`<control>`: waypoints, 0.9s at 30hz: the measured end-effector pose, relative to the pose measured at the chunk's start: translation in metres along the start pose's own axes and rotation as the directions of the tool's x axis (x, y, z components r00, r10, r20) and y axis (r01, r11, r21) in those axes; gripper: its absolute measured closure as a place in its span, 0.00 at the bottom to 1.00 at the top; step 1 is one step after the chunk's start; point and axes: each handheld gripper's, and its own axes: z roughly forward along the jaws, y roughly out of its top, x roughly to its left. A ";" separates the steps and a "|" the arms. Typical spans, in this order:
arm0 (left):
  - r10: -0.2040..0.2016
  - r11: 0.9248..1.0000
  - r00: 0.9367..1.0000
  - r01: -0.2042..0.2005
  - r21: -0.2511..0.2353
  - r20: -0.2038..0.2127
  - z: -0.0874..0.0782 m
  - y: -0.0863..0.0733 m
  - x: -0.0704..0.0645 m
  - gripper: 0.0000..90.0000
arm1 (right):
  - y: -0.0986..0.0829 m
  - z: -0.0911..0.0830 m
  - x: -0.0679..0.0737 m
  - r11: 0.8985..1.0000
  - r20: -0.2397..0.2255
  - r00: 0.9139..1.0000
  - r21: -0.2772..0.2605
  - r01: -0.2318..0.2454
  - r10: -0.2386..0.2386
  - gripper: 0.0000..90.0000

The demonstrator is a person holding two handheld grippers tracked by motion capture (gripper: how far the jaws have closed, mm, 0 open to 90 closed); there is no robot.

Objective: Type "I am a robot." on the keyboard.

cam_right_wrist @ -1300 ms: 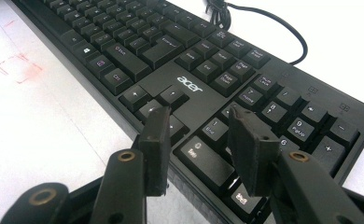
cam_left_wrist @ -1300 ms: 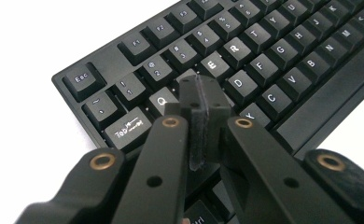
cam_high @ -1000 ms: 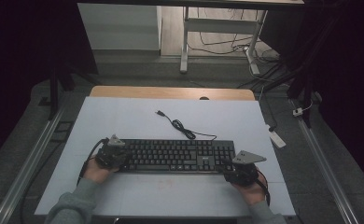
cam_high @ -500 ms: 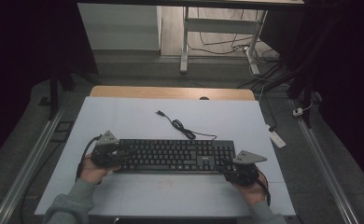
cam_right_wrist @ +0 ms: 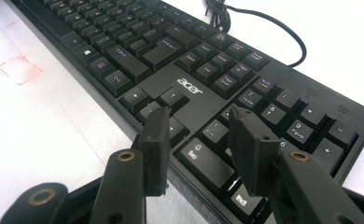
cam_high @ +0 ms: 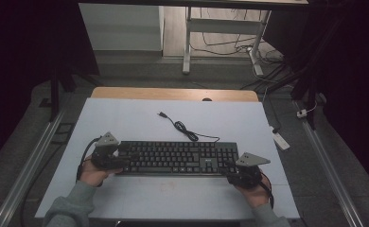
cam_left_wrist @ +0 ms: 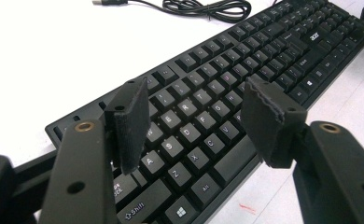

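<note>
Black keyboard [cam_high: 175, 158], white table [cam_high: 126, 118]

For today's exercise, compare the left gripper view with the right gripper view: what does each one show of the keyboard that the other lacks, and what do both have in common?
The left gripper view shows the letter keys, the Shift key and the cable's USB plug, seen between the open left gripper. The right gripper view shows the acer logo, the arrow keys, the number pad and faint red marks on the table, with the right gripper open above the keys. Both share the black keyboard, its coiled black cable and the white table.
</note>
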 end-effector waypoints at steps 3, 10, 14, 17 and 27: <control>0.003 1.000 1.000 -0.003 0.003 -0.002 0.000 0.000 -0.001 0.45 | 0.000 0.000 0.000 1.000 0.000 1.000 -0.005 -0.001 0.001 0.66; 0.010 1.000 1.000 -0.009 0.020 -0.004 0.002 0.000 -0.001 0.44 | 0.002 -0.001 0.001 1.000 0.005 1.000 -0.003 0.001 -0.001 0.66; 0.009 1.000 1.000 -0.009 0.016 -0.003 0.002 0.000 -0.001 0.44 | 0.003 -0.001 0.002 1.000 -0.004 1.000 -0.018 -0.004 0.004 0.66; 0.010 1.000 1.000 -0.010 0.016 -0.004 0.002 0.000 -0.001 0.44 | 0.004 -0.001 0.003 1.000 -0.004 1.000 -0.019 -0.002 0.002 0.66; 0.018 1.000 1.000 -0.018 0.013 -0.012 0.002 0.000 -0.003 0.44 | 0.016 0.003 0.013 0.999 -0.051 0.999 -0.052 0.001 -0.004 0.67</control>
